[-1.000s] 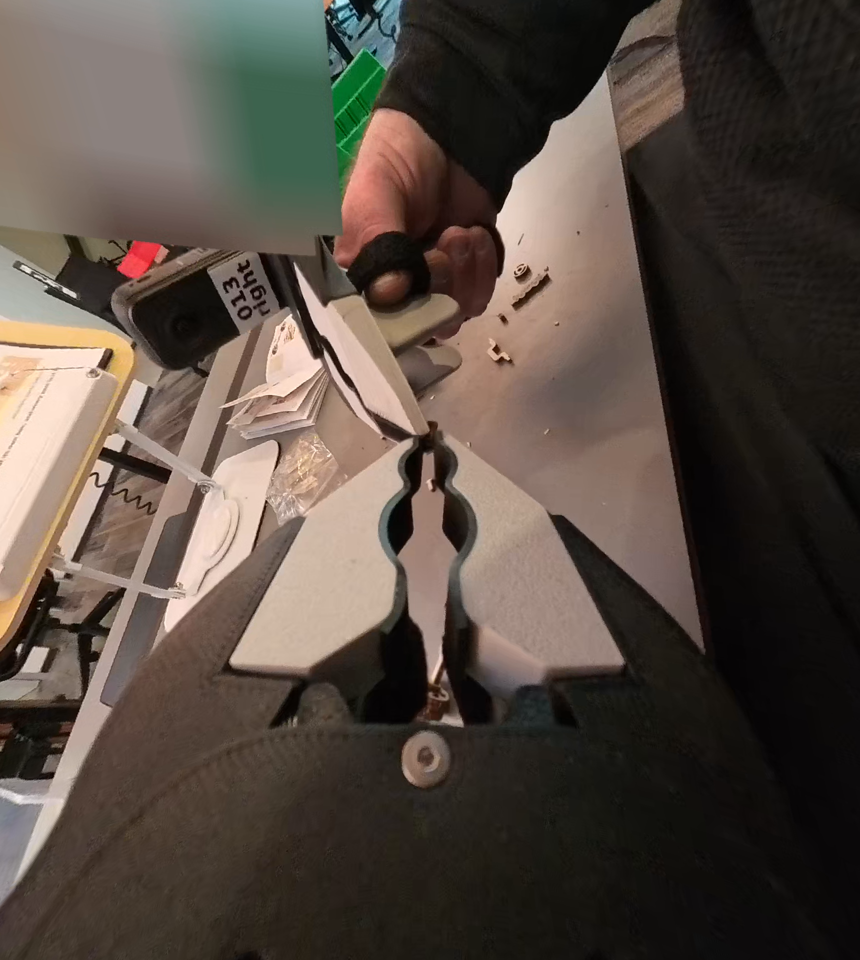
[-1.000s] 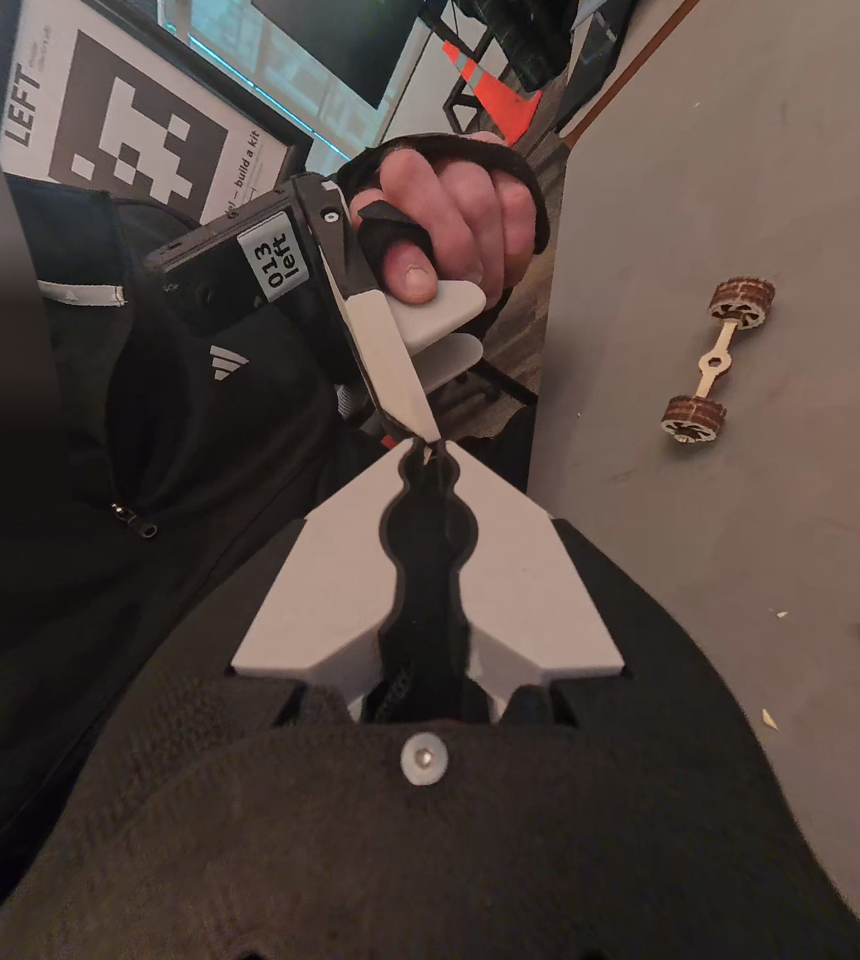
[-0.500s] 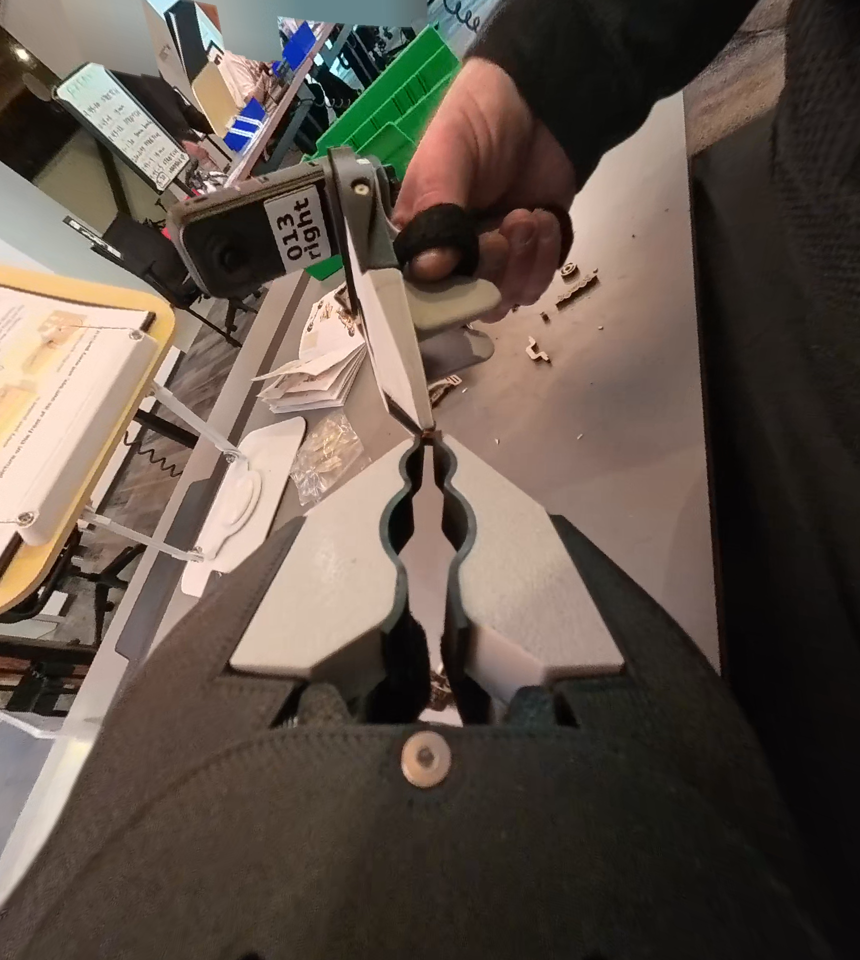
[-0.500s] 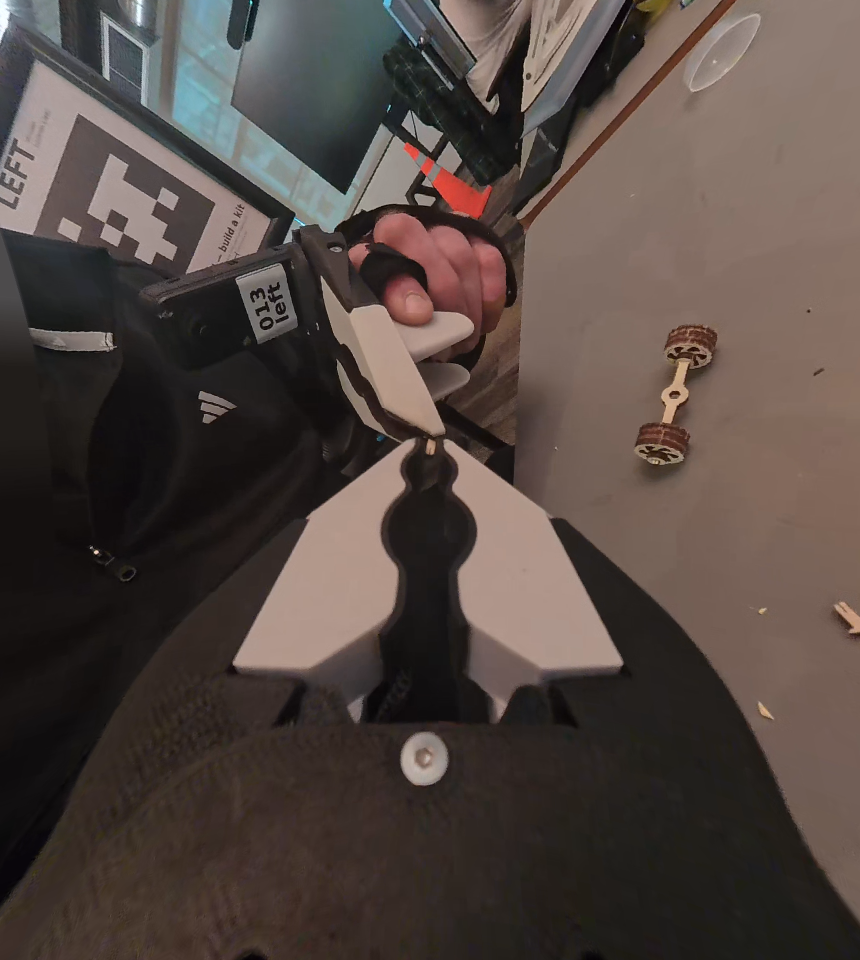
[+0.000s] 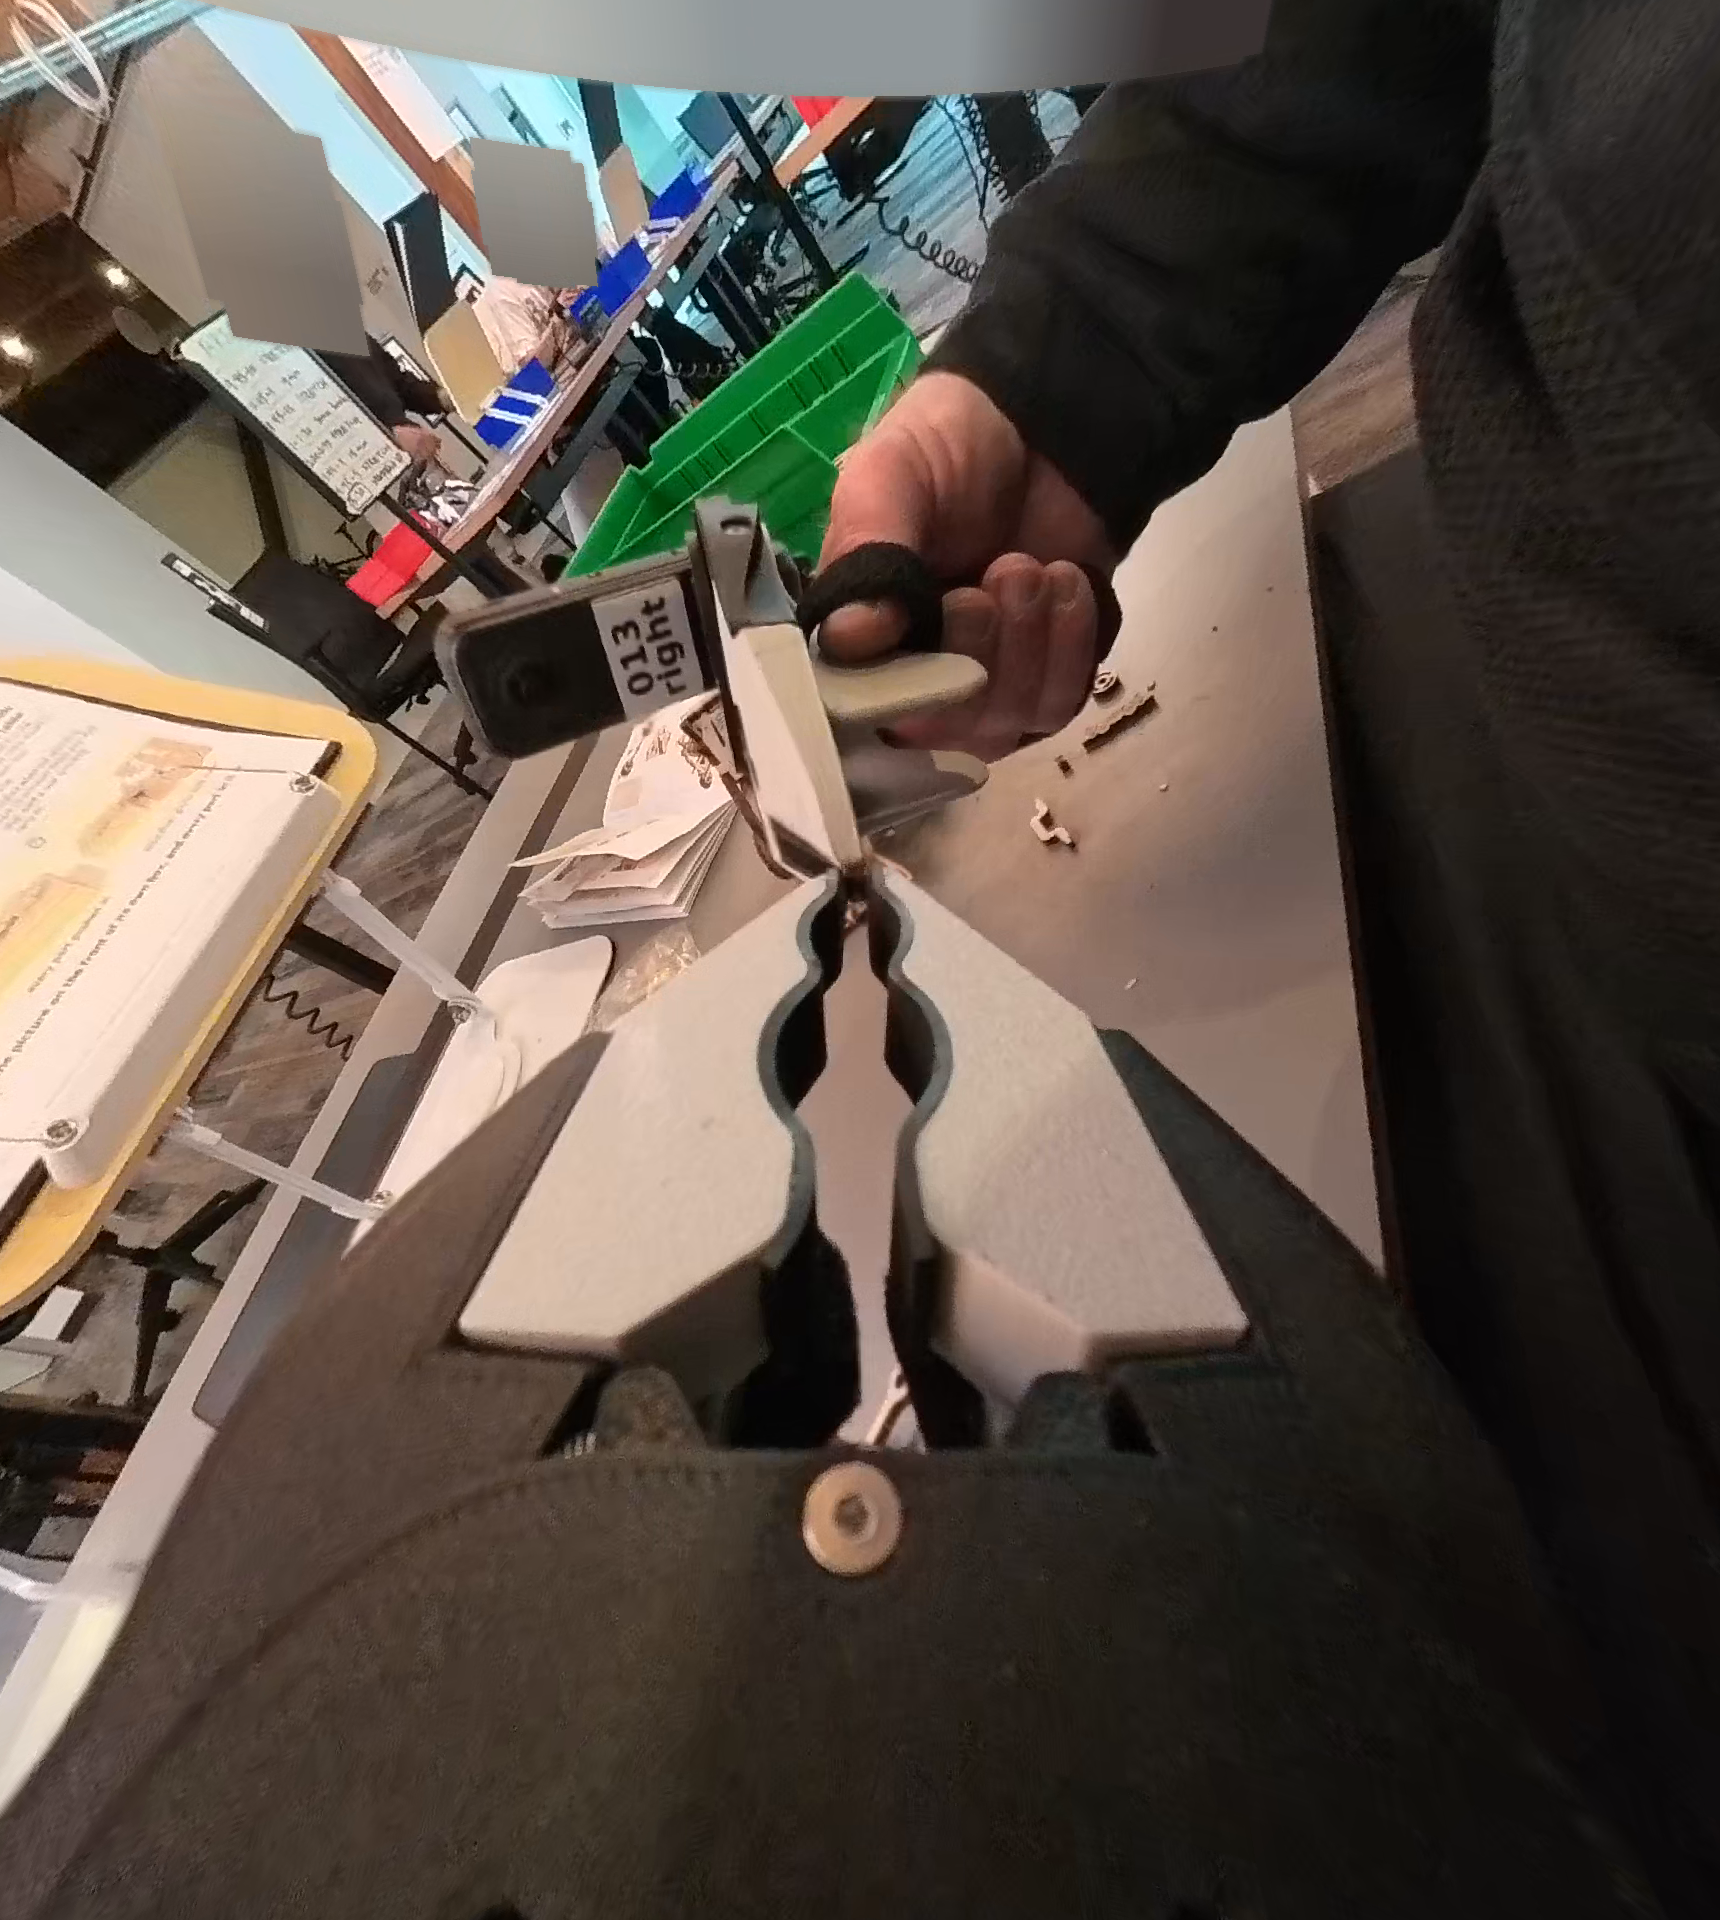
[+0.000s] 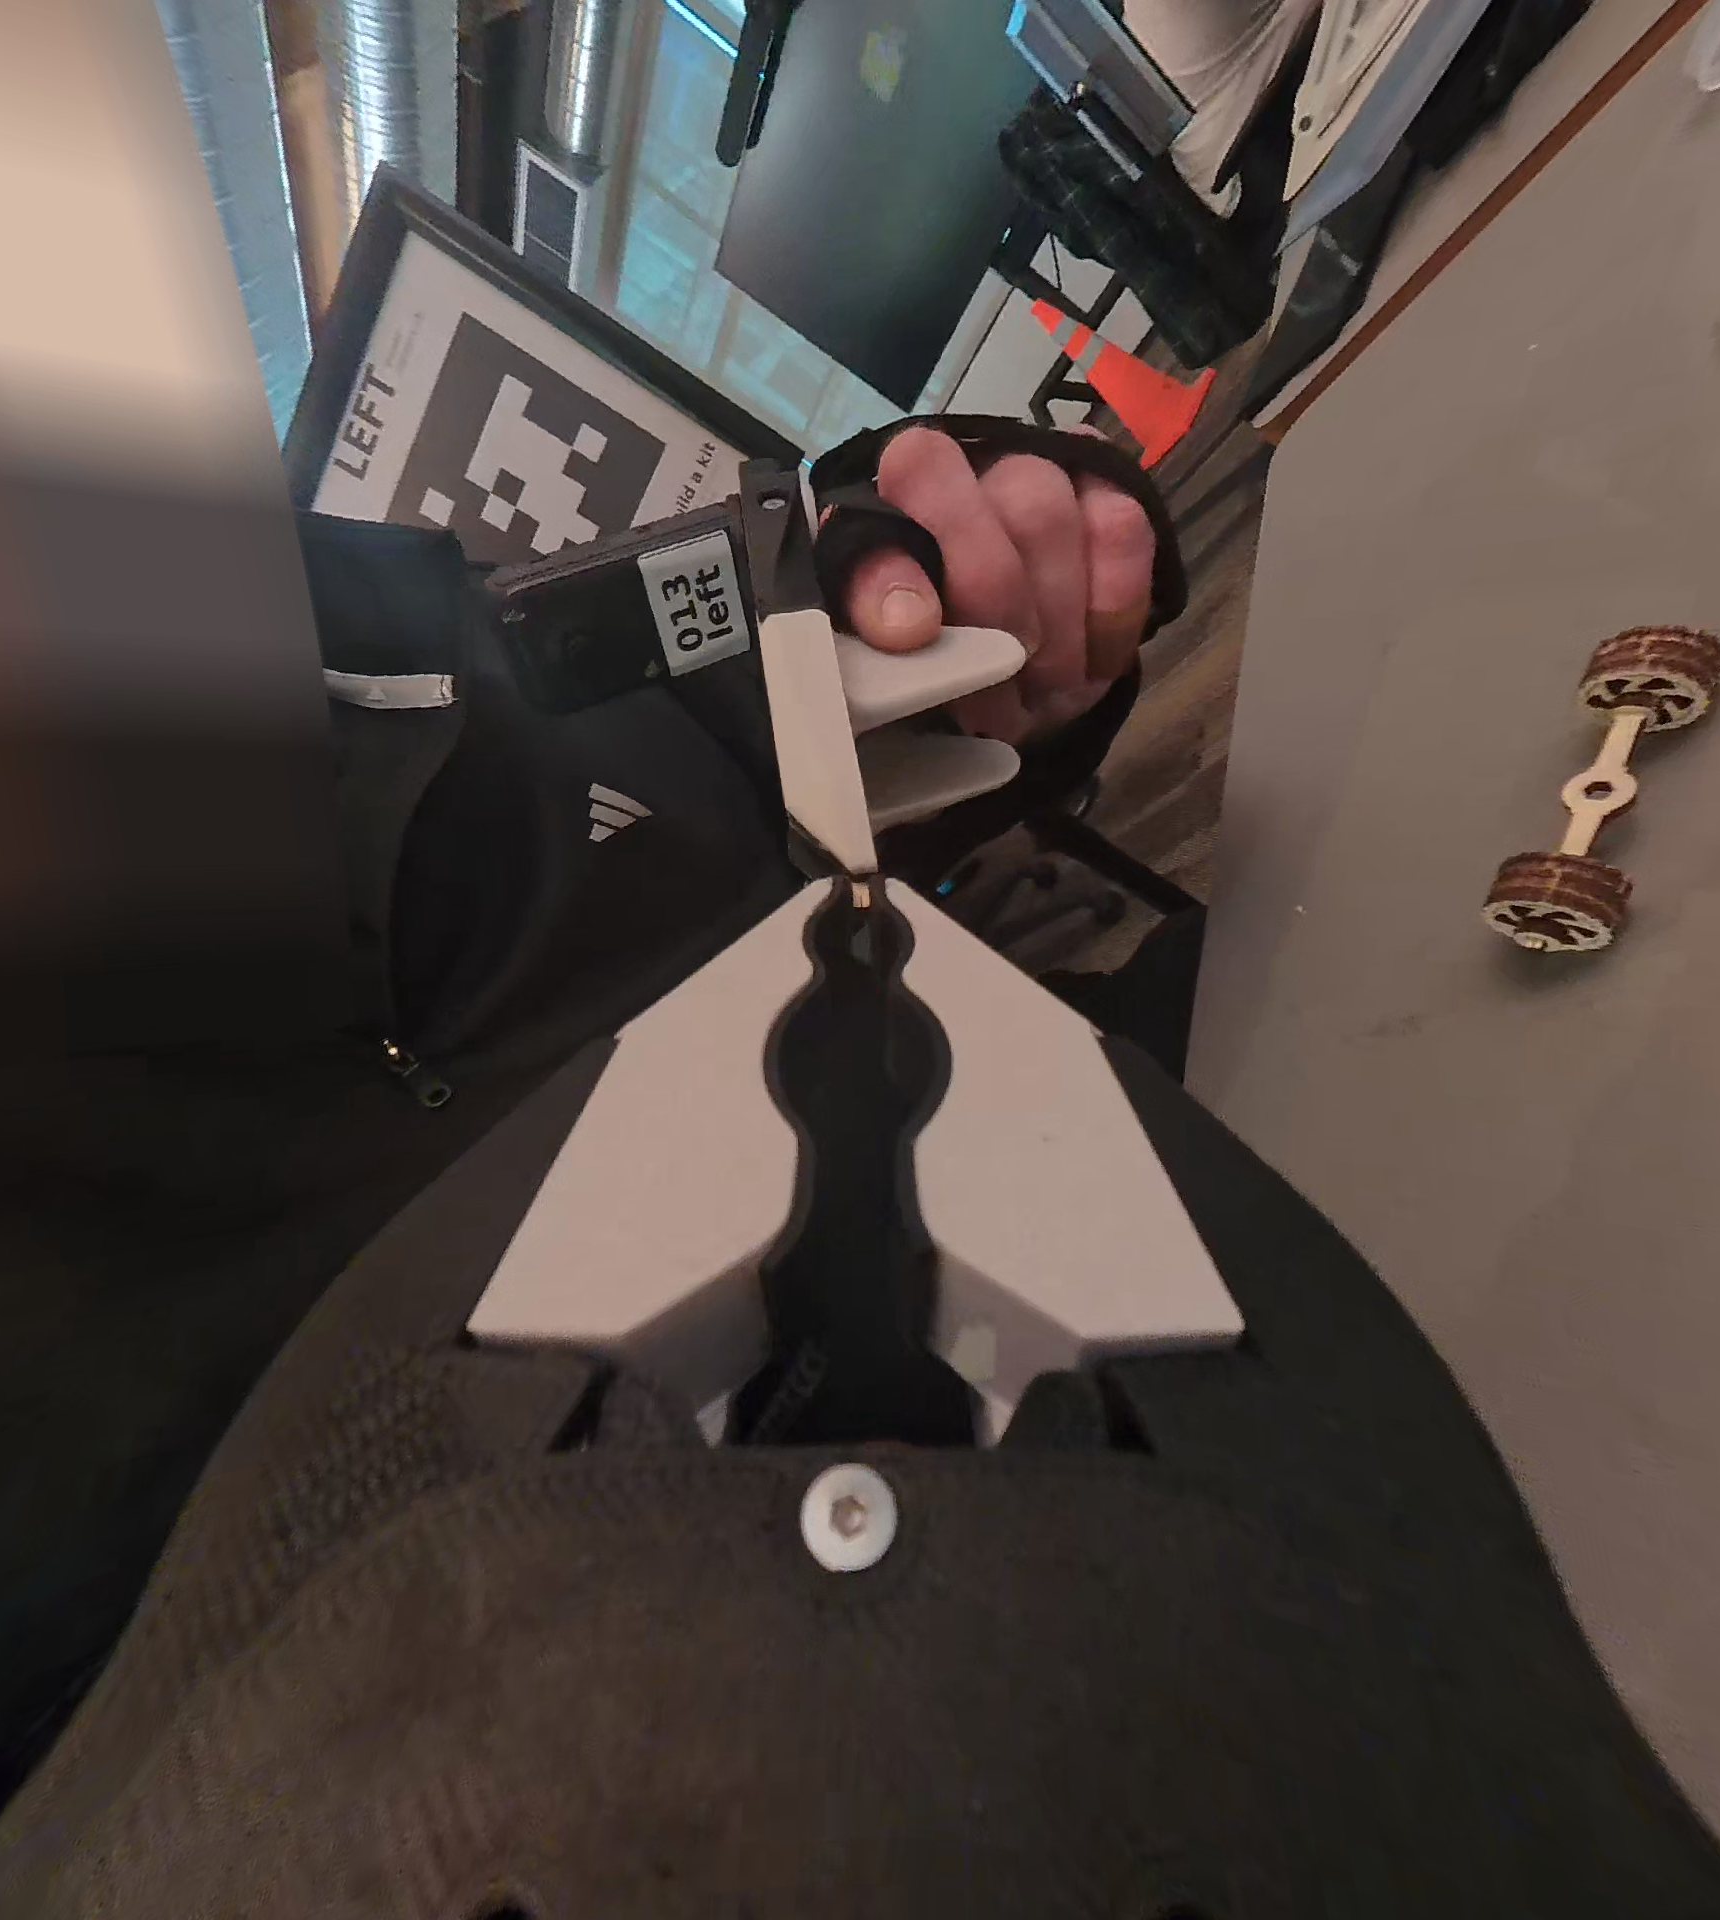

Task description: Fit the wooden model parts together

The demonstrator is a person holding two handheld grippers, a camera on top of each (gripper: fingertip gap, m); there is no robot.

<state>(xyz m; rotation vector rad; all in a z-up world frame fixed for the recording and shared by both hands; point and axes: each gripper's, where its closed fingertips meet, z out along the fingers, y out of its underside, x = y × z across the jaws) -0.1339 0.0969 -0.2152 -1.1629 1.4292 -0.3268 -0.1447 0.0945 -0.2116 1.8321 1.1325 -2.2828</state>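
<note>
Both tongs, left [image 5: 858, 902] and right [image 6: 861, 902], meet tip to tip, each pinching one tiny wooden piece [image 6: 860, 891]: light, thin, likely brittle, best nipped by its very end.

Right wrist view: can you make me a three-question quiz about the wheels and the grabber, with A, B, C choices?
1. Where is the wheel axle?
A lying on the grey table
B inside a grabber
C hanging on a wall

2. How many wheels are on it?
A one
B two
C four

3. How is the right gripper?
A wide open
B shut on a small wooden part
C lying on the table

Answers: 1 A, it rests flat on the tabletop, away from both grabbers. 2 B, one wheel sits at each end. 3 B, its tips pinch the little piece.
</note>
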